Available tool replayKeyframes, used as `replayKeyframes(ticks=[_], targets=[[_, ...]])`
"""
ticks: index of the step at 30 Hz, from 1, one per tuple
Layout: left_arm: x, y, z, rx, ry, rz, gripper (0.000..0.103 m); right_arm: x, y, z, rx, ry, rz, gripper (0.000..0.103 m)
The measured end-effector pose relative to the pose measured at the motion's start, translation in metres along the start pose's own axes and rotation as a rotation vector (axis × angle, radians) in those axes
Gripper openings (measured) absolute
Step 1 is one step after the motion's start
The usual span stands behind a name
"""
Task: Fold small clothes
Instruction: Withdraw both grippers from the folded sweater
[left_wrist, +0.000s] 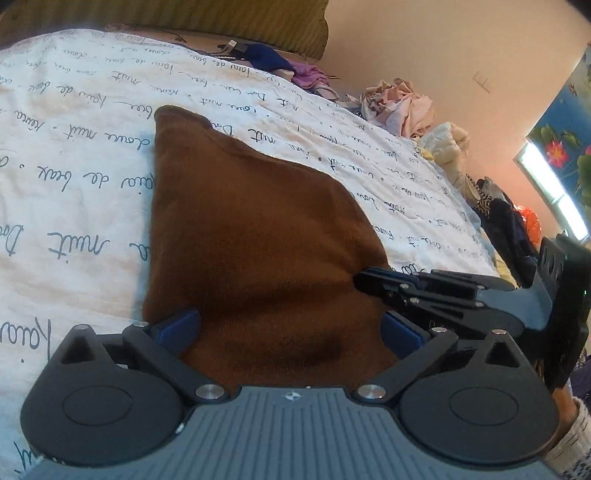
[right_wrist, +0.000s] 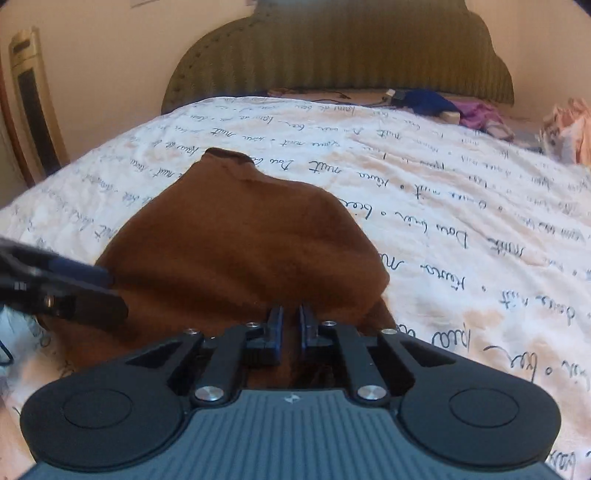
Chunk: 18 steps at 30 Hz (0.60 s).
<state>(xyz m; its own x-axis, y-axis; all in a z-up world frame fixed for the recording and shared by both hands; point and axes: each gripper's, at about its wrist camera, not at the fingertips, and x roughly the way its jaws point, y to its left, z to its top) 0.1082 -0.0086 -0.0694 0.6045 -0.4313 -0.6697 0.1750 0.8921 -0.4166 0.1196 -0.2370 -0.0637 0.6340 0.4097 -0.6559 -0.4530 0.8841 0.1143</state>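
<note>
Your left gripper (left_wrist: 290, 328) gapes wide, empty, over the near edge of the brown garment (left_wrist: 251, 236), lower centre. Right gripper (right_wrist: 291, 325) is pinched on that edge. Garment sprawls mid-frame on the script-print duvet (left_wrist: 74, 166). Mid-fold: next, grab the left corner too.

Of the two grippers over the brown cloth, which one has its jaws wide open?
The left gripper: its blue pads stand far apart over the brown cloth. The right gripper has its pads drawn close together.

Both wrist views close, angled down, sharing brown garment (left_wrist: 258, 229)
</note>
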Motion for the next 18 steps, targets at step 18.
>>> replayKeyframes(ticks=[18], targets=[[-0.024, 0.004, -0.041, 0.038, 0.047, 0.152, 0.103, -0.033, 0.032, -0.026, -0.032, -0.062, -0.073, 0.008]])
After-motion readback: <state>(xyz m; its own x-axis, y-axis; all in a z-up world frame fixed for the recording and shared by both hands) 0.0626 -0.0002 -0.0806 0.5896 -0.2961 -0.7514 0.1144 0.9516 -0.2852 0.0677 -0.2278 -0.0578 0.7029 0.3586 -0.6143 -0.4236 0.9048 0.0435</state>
